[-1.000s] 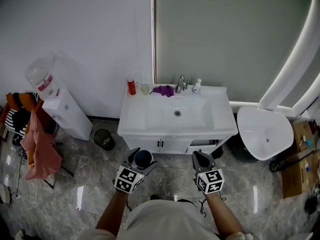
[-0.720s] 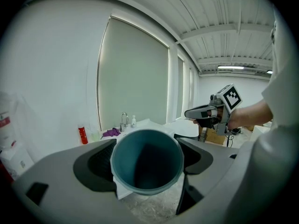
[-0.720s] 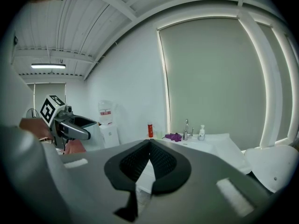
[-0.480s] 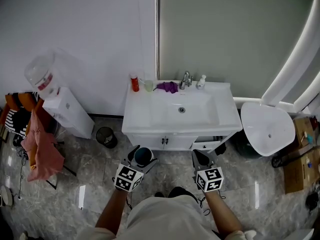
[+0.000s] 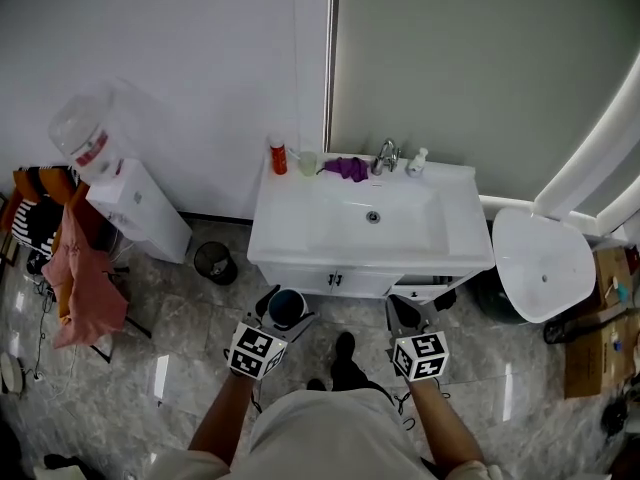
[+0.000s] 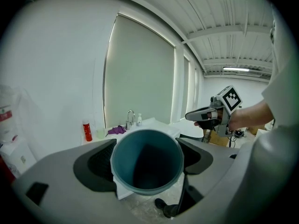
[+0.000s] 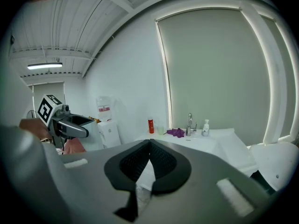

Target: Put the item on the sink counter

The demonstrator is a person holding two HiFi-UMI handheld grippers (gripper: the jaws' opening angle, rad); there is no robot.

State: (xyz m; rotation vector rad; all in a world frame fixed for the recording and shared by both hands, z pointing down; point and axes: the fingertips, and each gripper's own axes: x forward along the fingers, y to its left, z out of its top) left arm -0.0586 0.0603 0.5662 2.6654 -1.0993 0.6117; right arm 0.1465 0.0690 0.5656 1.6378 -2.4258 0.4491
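Counter (image 5: 285,230) sits nearer than before; left gripper (image 5: 286,311) clamps the cup (image 6: 147,160) (carrying step), right gripper (image 5: 402,311) closed, empty. Next: walk up, reach over its front edge.

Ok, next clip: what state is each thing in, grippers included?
left gripper: shut on the teal cup, short of the sink counter.
teal cup: held, empty, mouth toward the left gripper view's camera.
right gripper: jaws together, nothing between them.
sink basin: empty.
red bottle: upright on the counter.
purple cloth: crumpled beside the faucet.
cabinet doors: shut.
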